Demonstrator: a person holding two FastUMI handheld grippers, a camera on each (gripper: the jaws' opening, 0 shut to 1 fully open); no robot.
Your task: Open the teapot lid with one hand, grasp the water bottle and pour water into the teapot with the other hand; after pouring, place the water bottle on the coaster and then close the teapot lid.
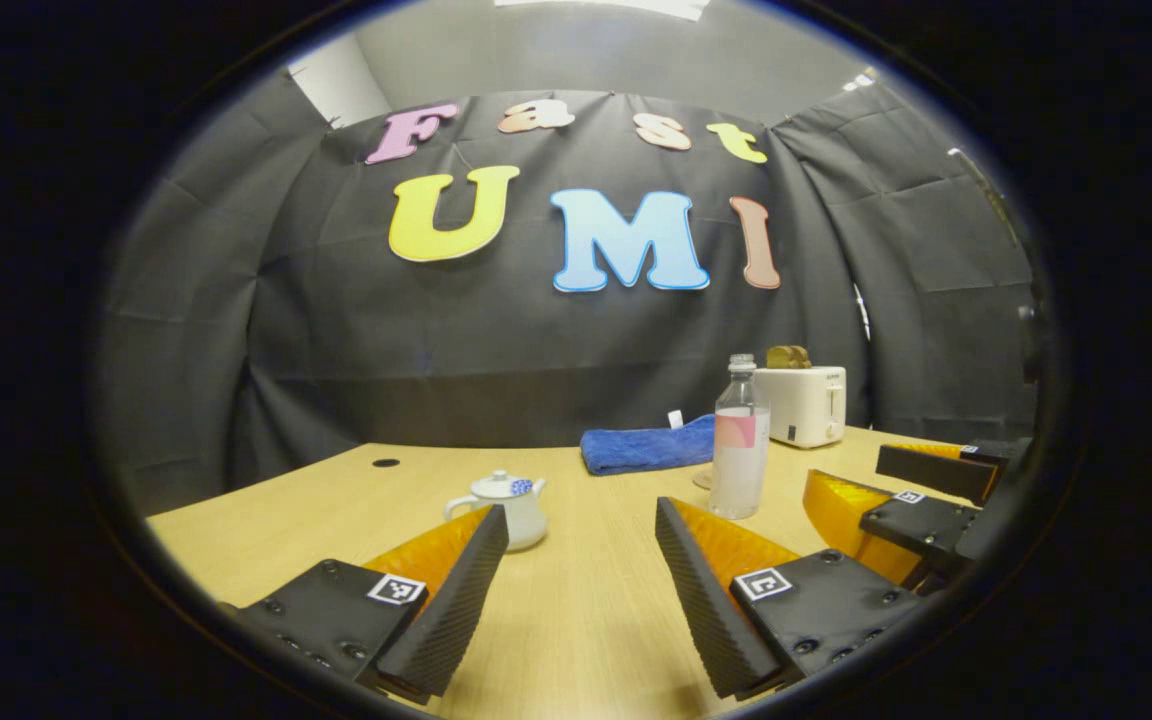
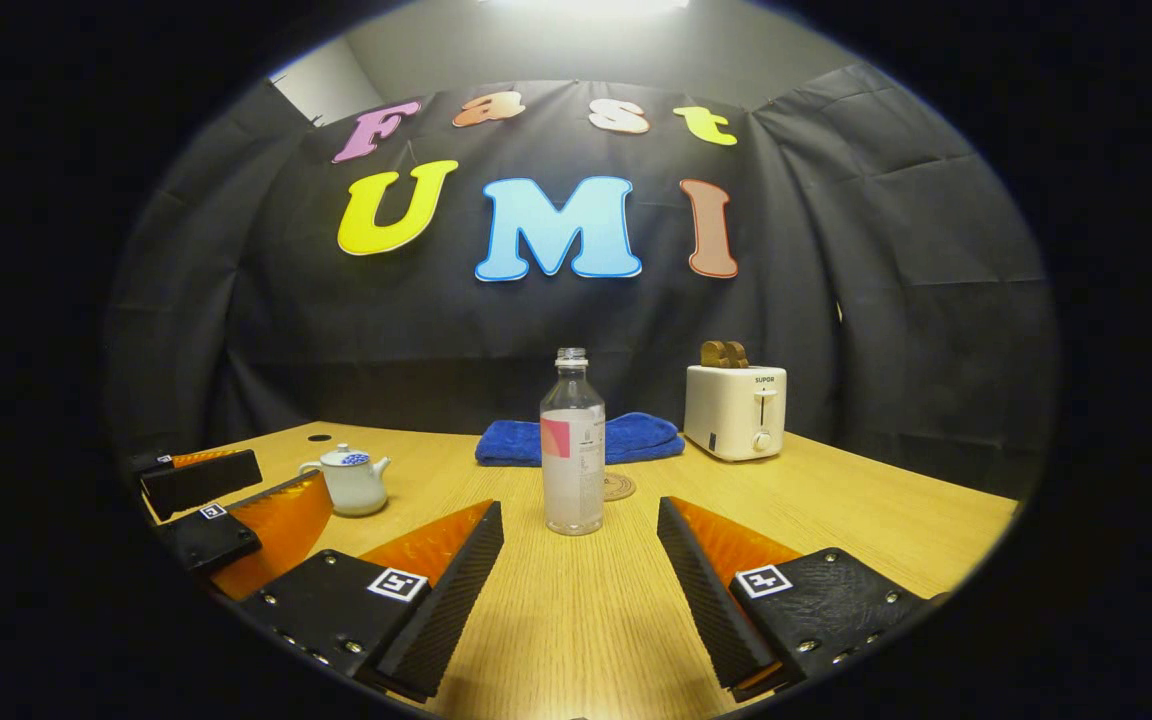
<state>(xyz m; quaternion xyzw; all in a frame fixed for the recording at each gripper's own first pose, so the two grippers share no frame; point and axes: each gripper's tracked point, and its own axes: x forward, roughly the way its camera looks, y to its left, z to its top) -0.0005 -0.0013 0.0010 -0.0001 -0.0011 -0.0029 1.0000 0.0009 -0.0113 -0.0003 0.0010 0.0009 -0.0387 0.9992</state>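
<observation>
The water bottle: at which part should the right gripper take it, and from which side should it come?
Grip the water bottle at its straight middle, about at the label, coming level from the front. It stands upright and uncapped, directly ahead of the open right gripper, and its cylindrical wall suits flat fingers. The narrow neck would probably give poorer control for pouring.

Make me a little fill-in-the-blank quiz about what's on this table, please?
1. The teapot has its lid ____.
2. The water bottle stands upright with no ____ on its neck.
3. Behind the bottle lies a folded blue ____.
4. Both the left gripper and the right gripper hold their fingers ____, gripping nothing.

Missing words: on; cap; towel; open
</observation>
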